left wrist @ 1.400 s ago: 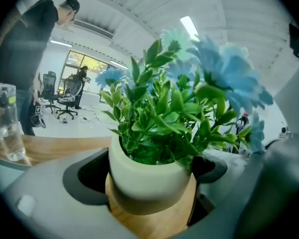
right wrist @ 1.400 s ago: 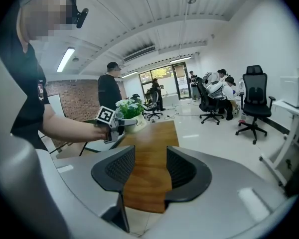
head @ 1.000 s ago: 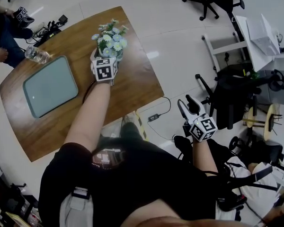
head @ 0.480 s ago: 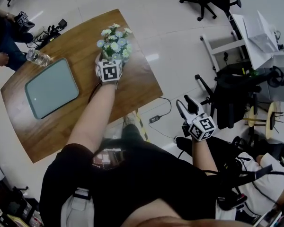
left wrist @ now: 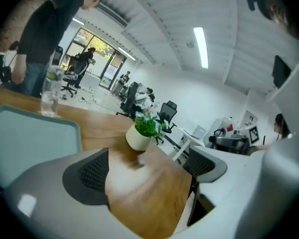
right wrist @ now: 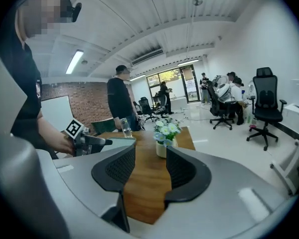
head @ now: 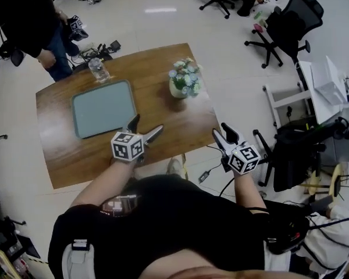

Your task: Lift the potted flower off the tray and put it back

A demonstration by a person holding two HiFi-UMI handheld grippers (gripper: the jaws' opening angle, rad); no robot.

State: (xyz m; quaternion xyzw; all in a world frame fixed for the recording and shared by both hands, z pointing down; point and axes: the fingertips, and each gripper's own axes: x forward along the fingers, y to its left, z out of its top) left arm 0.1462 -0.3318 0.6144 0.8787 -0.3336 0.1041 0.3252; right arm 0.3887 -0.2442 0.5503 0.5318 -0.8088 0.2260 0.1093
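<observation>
The potted flower (head: 185,81), a cream pot of pale blue and white blooms, stands on the wooden table (head: 163,127) to the right of the teal tray (head: 103,108), not on it. My left gripper (head: 144,128) hovers open over the table's near edge, well short of the pot (left wrist: 138,136), with nothing between its jaws. My right gripper (head: 224,134) is off the table's near right corner, jaws partly apart and empty. In the right gripper view the pot (right wrist: 165,133) shows ahead beyond the jaws.
A clear water bottle (head: 97,70) stands at the tray's far edge. A person in dark clothes (head: 23,16) stands at the far left with another marker gripper. Office chairs (head: 285,25) and a white desk (head: 323,86) are to the right; cables lie on the floor.
My left gripper has come away from the potted flower and drawn back to the table's near edge. The pot stays on the table. My right gripper moved closer to the table corner.
</observation>
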